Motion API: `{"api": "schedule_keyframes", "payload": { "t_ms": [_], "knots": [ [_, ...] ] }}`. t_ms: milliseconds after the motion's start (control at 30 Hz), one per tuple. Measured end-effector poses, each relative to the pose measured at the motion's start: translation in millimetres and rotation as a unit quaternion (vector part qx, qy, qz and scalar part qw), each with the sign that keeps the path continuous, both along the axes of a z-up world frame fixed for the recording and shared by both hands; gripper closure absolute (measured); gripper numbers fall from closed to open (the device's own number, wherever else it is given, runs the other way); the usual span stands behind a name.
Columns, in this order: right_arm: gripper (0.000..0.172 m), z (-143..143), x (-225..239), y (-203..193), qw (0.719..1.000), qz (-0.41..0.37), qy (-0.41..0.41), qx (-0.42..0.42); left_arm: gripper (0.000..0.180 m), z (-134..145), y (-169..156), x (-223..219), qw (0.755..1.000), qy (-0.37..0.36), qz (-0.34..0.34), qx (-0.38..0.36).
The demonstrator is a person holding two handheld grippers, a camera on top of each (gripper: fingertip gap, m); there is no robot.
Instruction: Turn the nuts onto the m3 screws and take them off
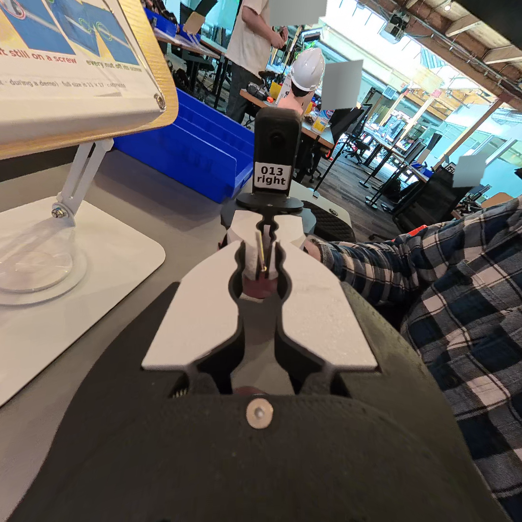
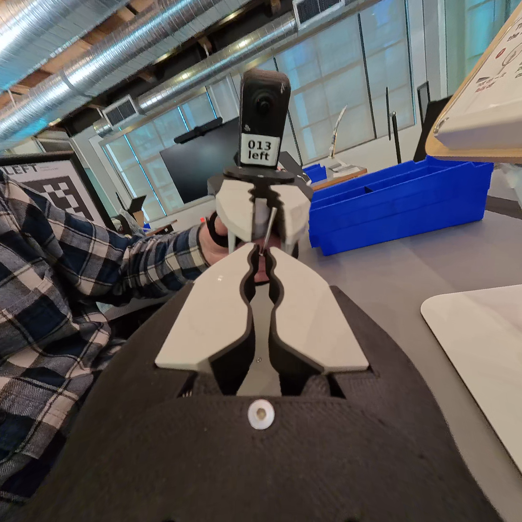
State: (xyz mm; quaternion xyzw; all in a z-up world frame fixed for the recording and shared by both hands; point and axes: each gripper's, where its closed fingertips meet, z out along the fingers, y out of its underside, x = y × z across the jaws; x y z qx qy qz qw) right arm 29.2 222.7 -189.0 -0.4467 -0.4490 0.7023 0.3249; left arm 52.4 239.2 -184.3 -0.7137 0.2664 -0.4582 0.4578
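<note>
Left wrist view: a blue plastic bin [image 1: 183, 147] is seen at left on the grey table [image 1: 158, 214].
Left gripper [image 1: 259, 245]: its fingers are held apart around the rod, not pressed on it.
Thin metal rod [image 2: 269, 226]: held in the air between both tools.
Right gripper [image 2: 260, 248]: clamped on the rod's end.
Risk: with so little of the rod pinched, it could pivot or be dropped.

A long, bright open workshop stretches back, with rows of desks [image 1: 324, 132] and black office chairs [image 1: 356, 147] on a dark wood floor [image 1: 347, 180]. Silver ventilation ducts [image 2: 84, 62] run under exposed ceiling beams, above tall glazed partitions [image 2: 324, 93] and a dark wall screen [image 2: 197, 172].
</note>
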Motion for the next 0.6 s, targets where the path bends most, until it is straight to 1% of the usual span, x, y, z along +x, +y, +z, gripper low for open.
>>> {"api": "schedule_keyframes", "payload": {
  "t_ms": [167,233,300,400,433,467,500,600],
  "knots": [
    [0.167,0.4,-0.1,1.1,1.000,-0.005,0.009,-0.007,0.177,1.2,-0.9,0.7,1.000,-0.007,0.005,0.016],
    [0.167,1.2,-0.3,1.0,1.000,-0.009,0.012,-0.005,0.179,0.5,-0.9,0.4,1.000,-0.012,0.005,0.013],
    [0.167,1.2,-1.0,0.9,1.000,-0.011,0.014,-0.007,0.180,0.6,-0.8,0.4,1.000,-0.013,0.006,0.014],
    [0.167,-1.4,-1.6,3.0,1.000,-0.008,0.008,-0.015,0.179,-1.5,0.0,-0.5,0.999,0.015,0.014,0.028],
    [0.164,-3.4,-1.6,4.9,1.000,-0.006,-0.001,-0.016,0.179,0.0,0.3,-1.1,0.999,0.020,0.018,0.035],
    [0.156,-5.4,-0.8,8.2,1.000,-0.010,-0.011,-0.010,0.179,1.8,0.2,-2.1,0.999,0.023,0.019,0.039],
    [0.153,-6.5,1.1,11.8,1.000,-0.017,-0.018,0.004,0.179,2.6,-0.2,-3.1,0.999,0.029,0.018,0.041],
    [0.153,6.2,13.8,20.6,0.998,-0.039,-0.004,0.039,0.179,-1.3,0.6,-6.7,0.997,0.059,0.022,0.044]
  ]
}}
